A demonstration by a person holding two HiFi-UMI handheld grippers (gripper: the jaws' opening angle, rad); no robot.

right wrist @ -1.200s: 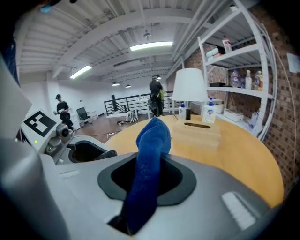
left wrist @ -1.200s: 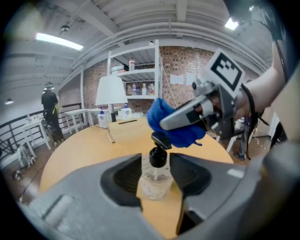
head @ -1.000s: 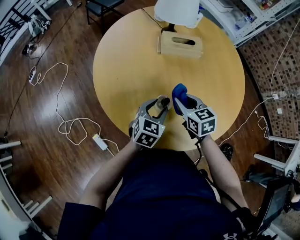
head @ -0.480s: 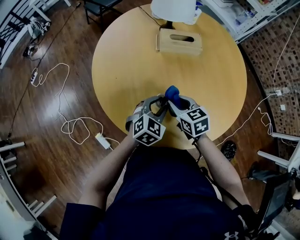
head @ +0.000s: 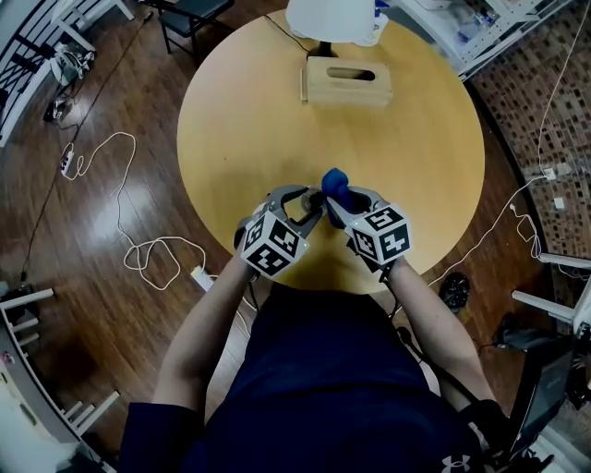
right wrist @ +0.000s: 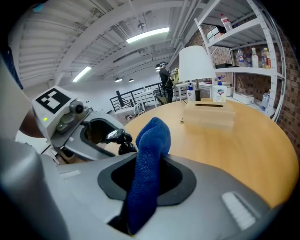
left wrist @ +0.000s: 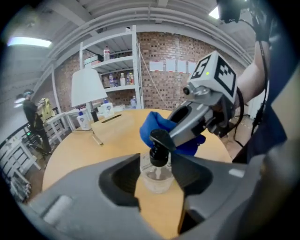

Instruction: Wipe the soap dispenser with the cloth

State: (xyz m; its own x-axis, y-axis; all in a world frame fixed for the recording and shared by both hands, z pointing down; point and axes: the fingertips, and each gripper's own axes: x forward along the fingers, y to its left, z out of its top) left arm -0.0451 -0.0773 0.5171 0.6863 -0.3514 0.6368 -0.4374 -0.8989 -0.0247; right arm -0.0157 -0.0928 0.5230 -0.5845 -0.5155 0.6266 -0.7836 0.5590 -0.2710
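A clear soap dispenser (left wrist: 155, 179) with a black pump (left wrist: 159, 143) stands on the round wooden table (head: 249, 120), near its front edge. My left gripper (left wrist: 157, 172) is shut on the bottle's sides; its jaws have just been opening a little, with the bottle still between them. My right gripper (right wrist: 146, 185) is shut on a blue cloth (right wrist: 151, 150), which sticks up out of the jaws. In the left gripper view the cloth (left wrist: 157, 124) lies against the pump from behind. In the head view both grippers meet at the dispenser (head: 315, 197), with the cloth (head: 334, 183) beside it.
A wooden tissue box (head: 346, 81) and a white lamp (head: 332, 18) stand at the table's far side. White cables (head: 148, 254) lie on the wooden floor to the left. Shelving (right wrist: 243, 51) with bottles stands beyond the table.
The right gripper has carried the cloth left, from apart from the dispenser to against its pump. The left gripper has rolled while keeping the bottle in place.
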